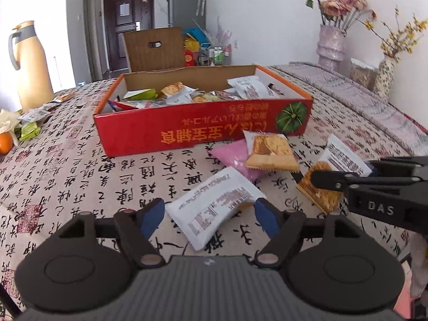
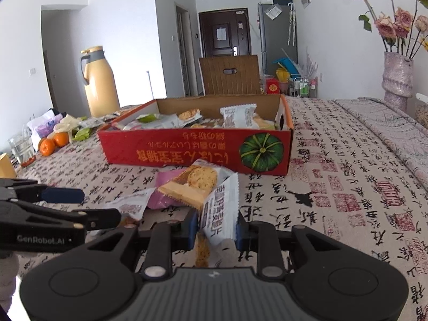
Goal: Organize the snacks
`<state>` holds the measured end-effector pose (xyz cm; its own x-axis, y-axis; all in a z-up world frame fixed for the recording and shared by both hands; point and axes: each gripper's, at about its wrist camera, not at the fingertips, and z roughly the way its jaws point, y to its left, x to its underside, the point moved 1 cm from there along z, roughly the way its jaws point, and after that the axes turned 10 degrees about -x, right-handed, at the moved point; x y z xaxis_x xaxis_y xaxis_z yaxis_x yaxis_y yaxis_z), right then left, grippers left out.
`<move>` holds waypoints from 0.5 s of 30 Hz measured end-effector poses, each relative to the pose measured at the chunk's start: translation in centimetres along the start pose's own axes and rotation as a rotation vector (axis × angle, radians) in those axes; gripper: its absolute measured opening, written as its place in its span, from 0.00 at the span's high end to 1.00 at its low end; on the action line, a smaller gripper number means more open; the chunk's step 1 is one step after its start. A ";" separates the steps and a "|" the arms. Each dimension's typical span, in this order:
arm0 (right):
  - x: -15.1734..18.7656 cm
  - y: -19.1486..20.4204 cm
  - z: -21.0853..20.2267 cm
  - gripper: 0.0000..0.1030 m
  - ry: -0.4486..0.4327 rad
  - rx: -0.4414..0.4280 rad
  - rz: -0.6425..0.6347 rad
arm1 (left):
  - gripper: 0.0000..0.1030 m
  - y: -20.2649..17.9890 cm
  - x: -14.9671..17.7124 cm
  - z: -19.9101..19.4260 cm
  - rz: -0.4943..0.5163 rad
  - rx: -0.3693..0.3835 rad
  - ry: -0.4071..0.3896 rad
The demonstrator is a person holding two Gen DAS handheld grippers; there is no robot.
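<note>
A red cardboard box [image 1: 203, 131] [image 2: 187, 155] with several snack packets inside stands on the patterned tablecloth. In front of it lie a cracker packet [image 1: 270, 149] [image 2: 192, 184] and a pink packet [image 1: 232, 157] [image 2: 163, 195]. My left gripper [image 1: 208, 216] [image 2: 88, 206] is open, low over the cloth. A white snack packet [image 1: 214, 208] lies flat between its blue pads, unpressed. To its right, my right gripper [image 2: 216, 230] [image 1: 345, 172] is shut on a white-and-orange cracker packet [image 2: 219, 214] [image 1: 321, 184], which stands on edge between the pads.
A tan thermos [image 1: 32, 64] [image 2: 99, 85], oranges [image 2: 50, 144], a glass [image 2: 21, 147] and loose wrappers [image 1: 29, 128] sit at the far left. A pink vase of flowers [image 1: 330, 45] stands at the back right. A wooden chair [image 1: 155, 49] is behind the box.
</note>
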<state>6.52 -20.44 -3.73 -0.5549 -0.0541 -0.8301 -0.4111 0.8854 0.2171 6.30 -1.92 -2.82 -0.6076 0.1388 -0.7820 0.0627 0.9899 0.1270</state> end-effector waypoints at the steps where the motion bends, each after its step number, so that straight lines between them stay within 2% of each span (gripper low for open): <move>1: 0.1 0.1 0.2 0.83 0.008 -0.004 -0.001 | 0.25 -0.2 0.0 0.1 0.010 -0.002 0.002; 9: 0.3 0.0 0.1 0.85 0.010 -0.007 0.004 | 0.28 -1.6 0.0 1.9 0.063 -0.030 0.019; 11: 0.3 0.0 0.1 0.85 0.009 -0.006 0.004 | 0.32 -1.9 0.0 2.4 0.076 -0.032 0.025; 13: 0.3 0.0 0.1 0.85 0.008 -0.007 0.005 | 0.43 -2.0 0.0 2.9 0.082 -0.026 0.038; 14: 0.3 0.0 0.1 0.85 0.008 -0.007 0.005 | 0.45 -2.0 0.0 3.0 0.080 -0.023 0.038; 15: 0.3 0.0 0.1 0.85 0.008 -0.007 0.005 | 0.55 -2.0 -0.1 3.0 0.076 -0.019 0.038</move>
<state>6.41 -20.45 -4.05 -0.5626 -0.0529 -0.8250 -0.4133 0.8823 0.2252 8.64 -3.79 -4.83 -0.6310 0.2124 -0.7461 0.0949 0.9757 0.1975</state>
